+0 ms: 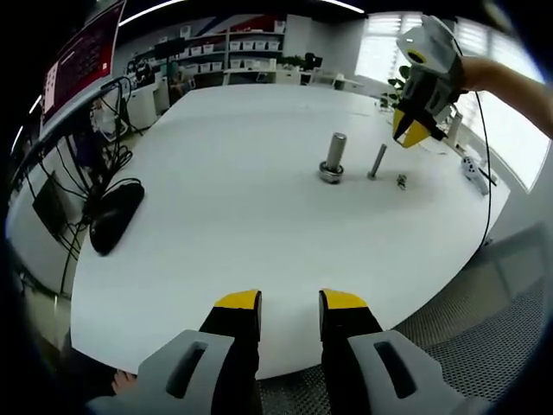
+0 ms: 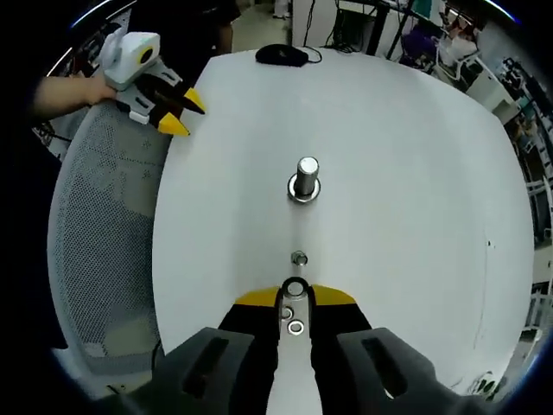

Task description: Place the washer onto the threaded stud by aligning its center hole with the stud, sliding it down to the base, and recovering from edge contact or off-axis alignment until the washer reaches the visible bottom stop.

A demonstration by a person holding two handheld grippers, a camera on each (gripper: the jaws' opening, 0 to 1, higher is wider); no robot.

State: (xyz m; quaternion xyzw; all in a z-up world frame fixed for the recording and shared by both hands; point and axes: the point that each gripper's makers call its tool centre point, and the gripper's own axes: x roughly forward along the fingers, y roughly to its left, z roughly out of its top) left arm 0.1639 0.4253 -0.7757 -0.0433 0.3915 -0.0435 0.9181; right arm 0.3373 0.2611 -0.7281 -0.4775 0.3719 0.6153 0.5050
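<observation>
A thick metal stud (image 1: 333, 154) (image 2: 305, 177) stands upright on the white table (image 1: 225, 199) (image 2: 406, 199) with a metal ring around its foot. A thinner threaded stud (image 1: 378, 162) (image 2: 299, 258) stands close beside it. My right gripper (image 1: 413, 131) (image 2: 295, 294) hovers above the table just short of the thin stud, and its jaws are shut on a small washer (image 2: 295, 281) at the tips. A couple of loose small washers (image 1: 401, 181) (image 2: 295, 326) lie on the table below it. My left gripper (image 1: 289, 303) (image 2: 179, 114) hangs open and empty over the near table edge.
A black mouse (image 1: 115, 216) (image 2: 281, 54) and cables lie at one end of the table, under a monitor (image 1: 82, 52). A grey mesh chair (image 2: 104, 242) stands beside the table edge. Small white items (image 1: 471, 169) sit near the far right edge.
</observation>
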